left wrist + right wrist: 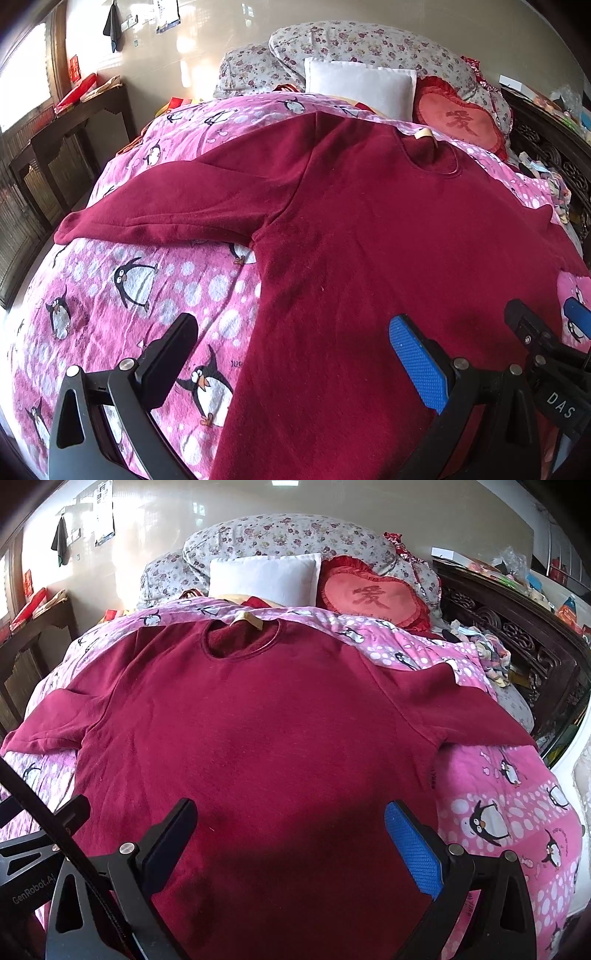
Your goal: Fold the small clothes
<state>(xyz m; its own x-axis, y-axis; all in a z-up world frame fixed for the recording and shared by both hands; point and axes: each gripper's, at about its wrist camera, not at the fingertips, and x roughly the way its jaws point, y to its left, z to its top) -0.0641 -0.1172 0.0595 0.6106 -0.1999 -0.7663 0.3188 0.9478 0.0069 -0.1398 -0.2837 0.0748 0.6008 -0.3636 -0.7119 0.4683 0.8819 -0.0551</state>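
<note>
A dark red long-sleeved sweater (369,236) lies flat, front up, on a pink penguin blanket (110,295), neck towards the pillows, both sleeves spread sideways. It fills the right wrist view (258,738). My left gripper (295,354) is open and empty above the sweater's lower left edge. My right gripper (291,842) is open and empty above the sweater's lower middle; it also shows at the right edge of the left wrist view (546,325).
A white pillow (266,576), a red heart cushion (373,598) and floral bedding (295,535) lie at the bed's head. A dark carved wooden bed frame (517,635) runs along the right. A dark wooden side table (74,122) stands at the left.
</note>
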